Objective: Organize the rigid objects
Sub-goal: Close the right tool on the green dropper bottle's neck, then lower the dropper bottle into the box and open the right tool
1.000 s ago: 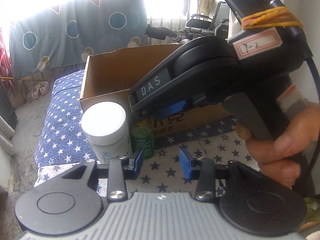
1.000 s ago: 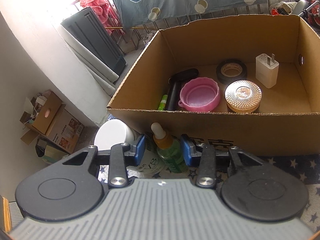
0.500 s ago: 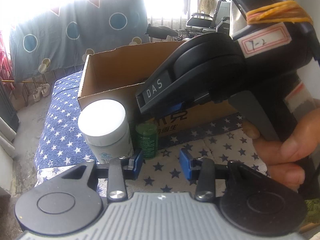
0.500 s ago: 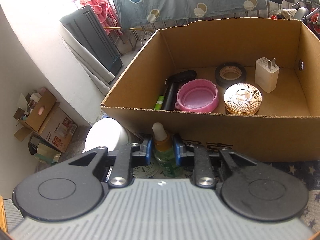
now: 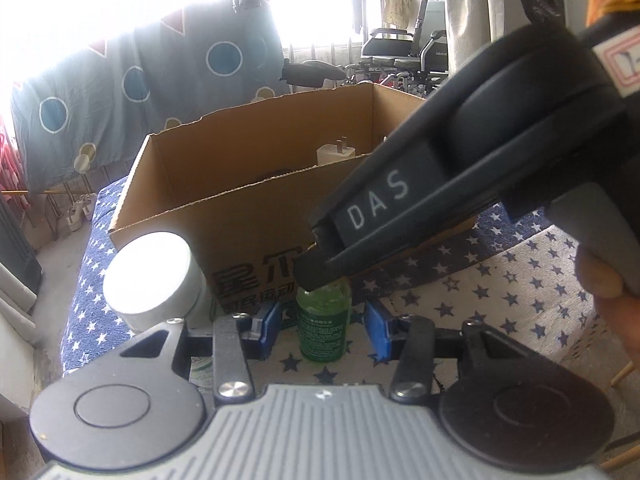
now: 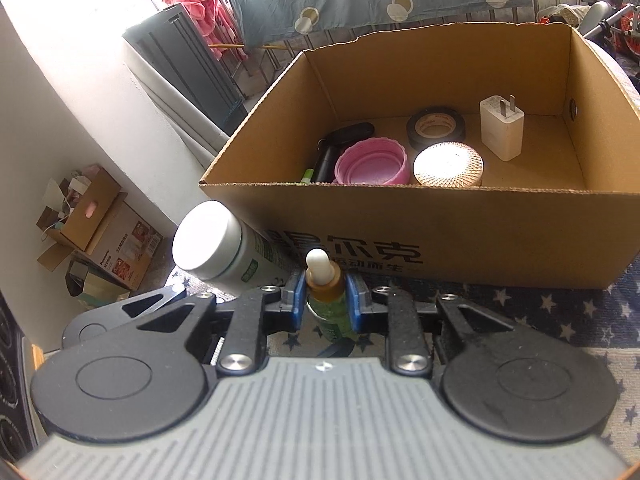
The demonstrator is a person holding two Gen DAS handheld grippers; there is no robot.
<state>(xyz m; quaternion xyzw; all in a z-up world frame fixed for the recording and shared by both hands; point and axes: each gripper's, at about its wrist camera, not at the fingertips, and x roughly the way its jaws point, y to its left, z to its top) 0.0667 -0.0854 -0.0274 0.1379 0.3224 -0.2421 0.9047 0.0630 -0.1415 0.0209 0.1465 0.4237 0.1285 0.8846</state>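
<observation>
My right gripper (image 6: 326,296) is shut on a small green dropper bottle (image 6: 326,298) with a white tip, in front of the cardboard box (image 6: 420,236). The same bottle (image 5: 324,324) shows in the left wrist view, with the right gripper's black body (image 5: 460,184) clamped on its top. My left gripper (image 5: 323,326) is open, its blue pads either side of the bottle without touching. A white-capped jar (image 5: 150,280) stands to the left, also in the right wrist view (image 6: 208,240).
The box holds a pink lid (image 6: 372,162), a gold patterned tin (image 6: 448,164), a black tape roll (image 6: 436,126), a white charger plug (image 6: 502,128) and a black tool (image 6: 340,146). Everything sits on a blue star-patterned cloth (image 5: 500,280). Cartons (image 6: 100,240) lie on the floor left.
The right gripper has closed on the dropper bottle, which was between open jaws a second ago. The left gripper has moved closer, so the bottle now sits between its pads.
</observation>
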